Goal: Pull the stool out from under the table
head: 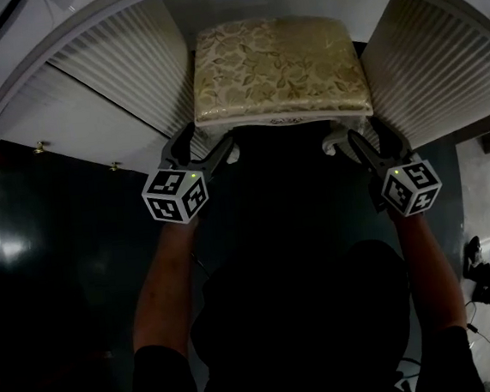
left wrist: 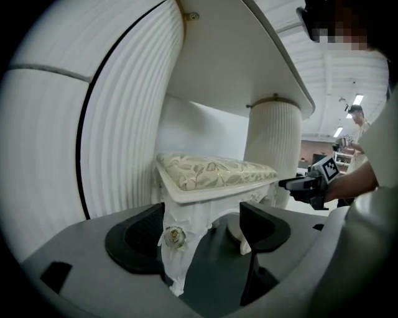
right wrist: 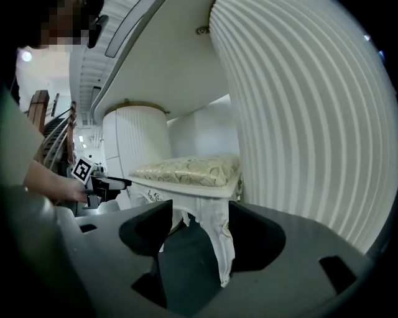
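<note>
The left hand-held gripper (head: 210, 142) is wide open, with one carved white front leg (left wrist: 174, 248) of the stool between its jaws. It is not squeezing the leg. The right hand-held gripper (head: 361, 132) is wide open too, around the other front leg (right wrist: 221, 242). The one white stool with a gold leafy cushion (head: 276, 67) sits under the white curved counter (head: 81, 17). It fits between two white ribbed sides (head: 120, 65) (head: 429, 52), with only thin gaps. The dark shiny floor (head: 57, 217) near the person is open.
</note>
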### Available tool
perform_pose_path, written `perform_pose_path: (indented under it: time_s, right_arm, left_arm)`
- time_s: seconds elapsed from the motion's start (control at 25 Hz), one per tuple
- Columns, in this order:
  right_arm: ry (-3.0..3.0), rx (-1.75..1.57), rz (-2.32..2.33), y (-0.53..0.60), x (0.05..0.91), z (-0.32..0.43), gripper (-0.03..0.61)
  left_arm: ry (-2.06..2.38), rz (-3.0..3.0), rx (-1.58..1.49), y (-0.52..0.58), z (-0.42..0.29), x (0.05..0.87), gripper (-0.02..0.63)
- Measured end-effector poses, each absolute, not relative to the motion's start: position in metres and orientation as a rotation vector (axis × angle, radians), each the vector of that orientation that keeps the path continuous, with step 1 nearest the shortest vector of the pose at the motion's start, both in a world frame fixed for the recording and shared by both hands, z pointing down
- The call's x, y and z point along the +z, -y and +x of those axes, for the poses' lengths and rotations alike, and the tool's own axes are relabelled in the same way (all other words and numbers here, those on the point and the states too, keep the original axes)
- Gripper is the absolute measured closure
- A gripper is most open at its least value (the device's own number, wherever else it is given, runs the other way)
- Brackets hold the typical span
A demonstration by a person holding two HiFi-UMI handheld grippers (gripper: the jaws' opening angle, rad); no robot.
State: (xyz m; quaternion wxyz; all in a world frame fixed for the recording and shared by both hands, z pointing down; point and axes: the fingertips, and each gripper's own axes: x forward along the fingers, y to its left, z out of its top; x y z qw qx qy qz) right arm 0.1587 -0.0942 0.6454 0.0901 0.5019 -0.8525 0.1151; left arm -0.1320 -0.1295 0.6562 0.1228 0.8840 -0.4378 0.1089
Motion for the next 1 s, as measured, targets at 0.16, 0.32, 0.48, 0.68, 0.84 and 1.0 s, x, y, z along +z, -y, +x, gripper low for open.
perform_pose_path:
  time_s: [0.16, 0.32, 0.48, 0.68, 0.84, 1.0]
  right_arm:
    - [2.502, 0.421, 1.529, 0.110, 0.666, 0.164, 0.341]
    - [2.486, 0.425, 1.556, 0.120, 0.669, 0.164, 0.341]
    - [2.477, 0.432, 1.549, 0.124, 0.672, 0.166, 0.341]
    - [2.521, 0.443, 1.520, 0.121, 0.668, 0.163, 0.341]
    - [2.534, 0.435, 1.470, 0.122, 0.667, 0.161, 0.341]
    - [2.567, 0.398, 1.381, 0.103, 0.662, 0.158, 0.341]
  left_arm:
    - [1.205, 2.570, 0.284, 0.134, -0.124, 0.662, 0.236]
    - [1.209, 2.550, 0.303, 0.141, -0.131, 0.667, 0.236]
    - [1.199, 2.561, 0.330, 0.145, -0.125, 0.667, 0.239]
    - [1.162, 2.566, 0.299, 0.138, -0.123, 0.663, 0.239]
    - [1.181, 2.574, 0.321, 0.138, -0.122, 0.664, 0.238]
    - [1.228, 2.563, 0.264, 0.141, -0.125, 0.662, 0.239]
